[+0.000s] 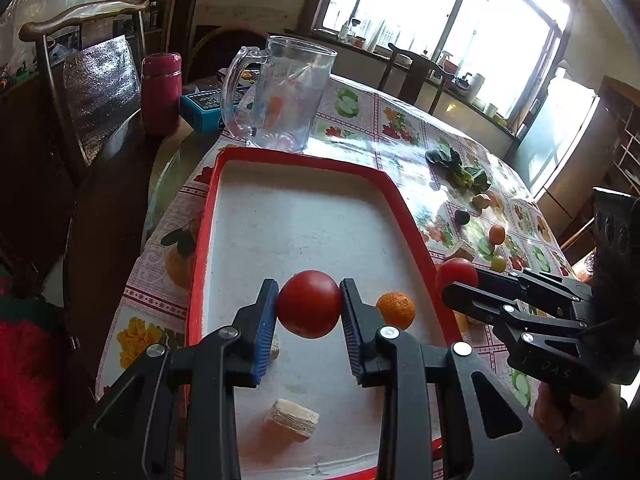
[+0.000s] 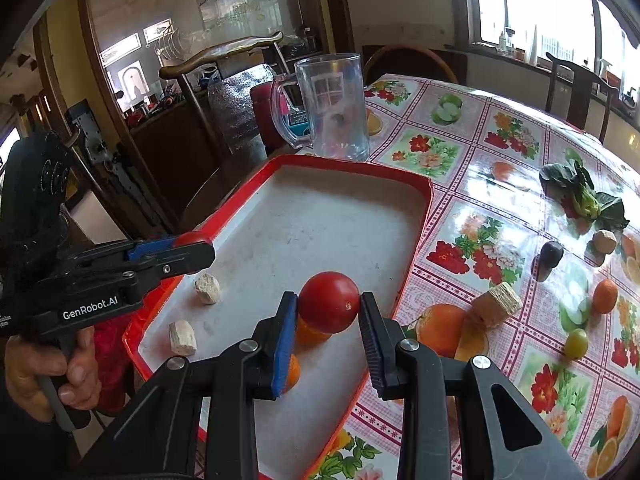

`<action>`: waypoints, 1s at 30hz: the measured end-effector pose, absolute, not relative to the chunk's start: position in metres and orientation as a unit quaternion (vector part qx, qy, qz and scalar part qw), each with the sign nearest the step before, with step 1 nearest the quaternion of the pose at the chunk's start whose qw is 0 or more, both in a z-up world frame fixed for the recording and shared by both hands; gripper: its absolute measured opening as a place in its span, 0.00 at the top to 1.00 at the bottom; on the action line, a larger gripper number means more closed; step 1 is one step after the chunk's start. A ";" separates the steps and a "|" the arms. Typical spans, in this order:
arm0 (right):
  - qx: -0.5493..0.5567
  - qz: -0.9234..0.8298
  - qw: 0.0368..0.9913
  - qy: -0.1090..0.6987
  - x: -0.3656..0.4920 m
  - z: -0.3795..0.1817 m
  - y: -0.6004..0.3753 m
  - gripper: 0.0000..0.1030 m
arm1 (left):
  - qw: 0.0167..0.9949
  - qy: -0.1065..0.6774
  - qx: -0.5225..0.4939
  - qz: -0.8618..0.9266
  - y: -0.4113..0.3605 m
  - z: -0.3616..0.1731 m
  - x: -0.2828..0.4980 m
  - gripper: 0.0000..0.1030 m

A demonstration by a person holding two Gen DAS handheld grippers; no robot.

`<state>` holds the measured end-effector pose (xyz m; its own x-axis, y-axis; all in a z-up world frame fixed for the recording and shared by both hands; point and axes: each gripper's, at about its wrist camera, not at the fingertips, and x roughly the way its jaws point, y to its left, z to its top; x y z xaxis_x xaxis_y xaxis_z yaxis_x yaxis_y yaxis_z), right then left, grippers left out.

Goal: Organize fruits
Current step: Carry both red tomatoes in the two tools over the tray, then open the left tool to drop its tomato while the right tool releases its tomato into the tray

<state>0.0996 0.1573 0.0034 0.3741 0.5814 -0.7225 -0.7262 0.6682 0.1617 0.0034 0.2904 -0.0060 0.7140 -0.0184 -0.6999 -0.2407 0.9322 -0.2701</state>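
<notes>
Judging from how things lie now, the task is in its early-middle part. The red-rimmed tray (image 1: 208, 216) already has one small orange (image 1: 396, 309) on its white floor, near the right rim, and two pale wafer-like blocks (image 1: 292, 419) lie in it too, toward the near left. Both tongs carry fruit above the tray. The left gripper (image 1: 309, 305) is clenched on a red tomato (image 1: 309, 304), which hangs over the near part of the tray. The right gripper (image 2: 329, 303) is clenched on a second tomato (image 2: 329, 302); from its own camera it is over the near right part of the tray, above the orange, while the left view shows it close to the right rim. Neither tomato is set down yet.

Several things are left on the flowered tablecloth (image 2: 460, 132) to the right of the tray: another small orange (image 2: 605, 296), a green grape-like fruit (image 2: 576, 343), a dark plum-like fruit (image 2: 551, 255), one more wafer block (image 2: 497, 304), a pale lump (image 2: 604, 241) and a leafy green vegetable (image 2: 584, 196) farther away. So I think more than half of the fruit is not yet collected.

The tomatoes look round, smooth and glossy, deep red, with no visible damage. Each fills the gap between the jaws fully. A clear glass mug (image 1: 280, 96) stands just beyond the far rim of the tray.
</notes>
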 end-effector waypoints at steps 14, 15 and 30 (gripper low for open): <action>-0.096 0.393 0.811 0.423 0.134 -0.021 0.186 0.69 | 0.893 0.407 -0.175 0.072 0.309 -0.023 0.032 0.72; -0.095 0.393 0.810 0.425 0.136 -0.023 0.186 0.69 | 0.892 0.411 -0.176 0.073 0.310 -0.025 0.034 0.72; -0.097 0.398 0.799 0.440 0.145 -0.035 0.191 0.66 | 0.875 0.436 -0.188 0.095 0.316 -0.042 0.045 0.72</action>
